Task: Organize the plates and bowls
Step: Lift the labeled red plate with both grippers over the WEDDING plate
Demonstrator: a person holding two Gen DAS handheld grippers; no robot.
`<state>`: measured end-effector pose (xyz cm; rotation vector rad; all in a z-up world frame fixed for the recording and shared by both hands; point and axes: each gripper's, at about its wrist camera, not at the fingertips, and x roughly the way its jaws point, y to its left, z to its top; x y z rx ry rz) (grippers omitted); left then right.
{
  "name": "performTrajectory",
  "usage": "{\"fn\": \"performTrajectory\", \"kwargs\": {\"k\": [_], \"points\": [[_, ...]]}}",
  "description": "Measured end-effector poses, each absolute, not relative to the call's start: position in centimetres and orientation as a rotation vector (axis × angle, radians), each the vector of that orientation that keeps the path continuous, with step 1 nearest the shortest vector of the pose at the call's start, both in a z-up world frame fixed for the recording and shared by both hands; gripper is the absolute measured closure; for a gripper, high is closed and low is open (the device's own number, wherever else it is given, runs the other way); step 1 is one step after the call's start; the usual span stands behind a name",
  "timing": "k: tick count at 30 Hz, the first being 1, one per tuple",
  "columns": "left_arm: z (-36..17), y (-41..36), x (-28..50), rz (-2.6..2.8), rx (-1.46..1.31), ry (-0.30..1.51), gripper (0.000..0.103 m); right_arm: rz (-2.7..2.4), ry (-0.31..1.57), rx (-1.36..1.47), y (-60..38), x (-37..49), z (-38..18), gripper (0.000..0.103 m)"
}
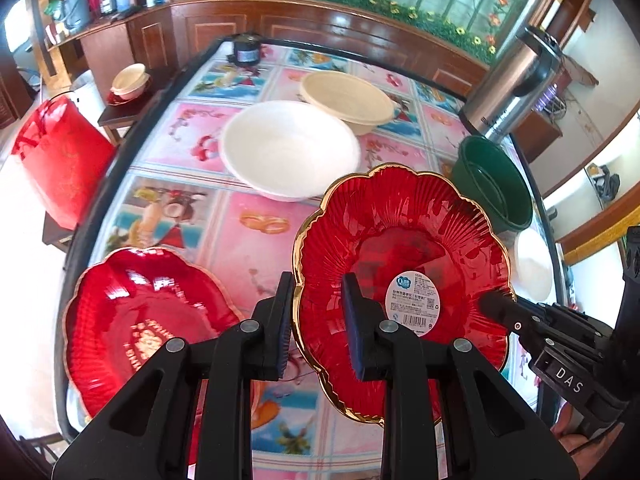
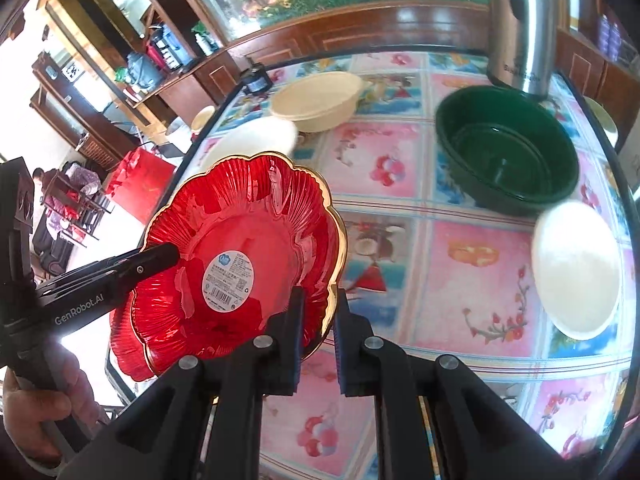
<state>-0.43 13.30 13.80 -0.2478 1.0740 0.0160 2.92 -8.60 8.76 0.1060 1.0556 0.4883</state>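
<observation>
Tilted red plate (image 1: 400, 264), underside camera-ward

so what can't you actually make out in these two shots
- Label print on the lifted red plate: too small to read, both views.
- Second red plate: near edge hidden by the left gripper in the left view; mostly behind the lifted plate in the right view.
- White bowl: blurred and partly behind the plate, right view.
- Steel flask: top cut off, right view.
- Right gripper: plate rim sits between the pads; contact unclear.
</observation>
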Motion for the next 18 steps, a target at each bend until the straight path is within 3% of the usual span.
{"fn": "performTrajectory", "kwargs": {"k": [18], "points": [[15.0,21.2,-5.7,0.157,-0.324,1.034,0.08,0.624,1.037,0.004,-0.2,1.5,9.8,0.091]]}}
